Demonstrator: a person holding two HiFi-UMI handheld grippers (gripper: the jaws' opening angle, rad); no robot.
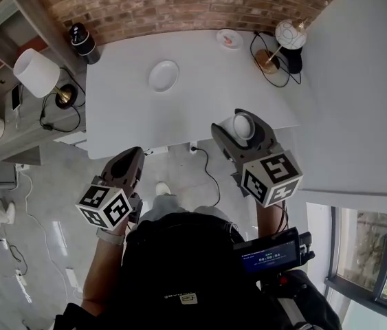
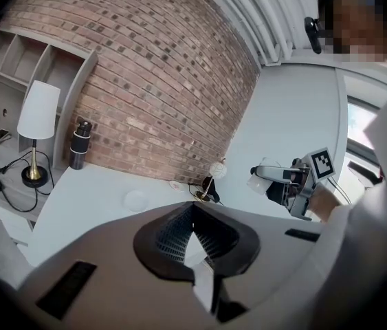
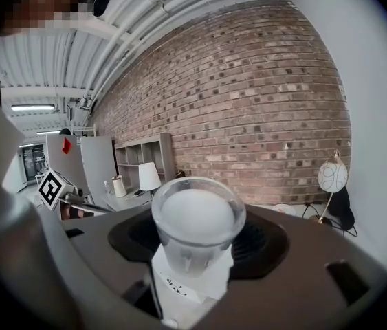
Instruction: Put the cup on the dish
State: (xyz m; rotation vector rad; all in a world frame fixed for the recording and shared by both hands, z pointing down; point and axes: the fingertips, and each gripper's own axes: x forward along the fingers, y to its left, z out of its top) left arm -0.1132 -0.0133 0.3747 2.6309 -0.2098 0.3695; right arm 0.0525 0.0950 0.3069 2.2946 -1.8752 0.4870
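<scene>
- Right gripper (image 1: 242, 129): jaws part-open and clamped on either side of the cup (image 3: 196, 227), a pale translucent cup with a white interior.
- Cup, position: held above the near edge of the white table (image 1: 200, 95), off the surface, and well apart from the dish (image 1: 163, 75).
- Left gripper (image 2: 193, 218): jaws closed together with nothing between them. In the head view it sits short of the table's near edge, over the grey floor.
- Dish: a plain white round dish lying flat on the table, beyond and to the left of the cup, with nothing on it.
- Small plate (image 1: 229, 38): at the table's far edge by the brick wall (image 1: 179, 5), with a pinkish mark on it.
- Globe lamp (image 1: 288, 36): on a brass base at the far right corner, with a black cable looped beside it.
- Shade lamp (image 1: 36, 73): white shade, standing on the grey shelf unit left of the table.
- Black flask (image 1: 81, 41): upright at the table's far left corner, against the wall.
</scene>
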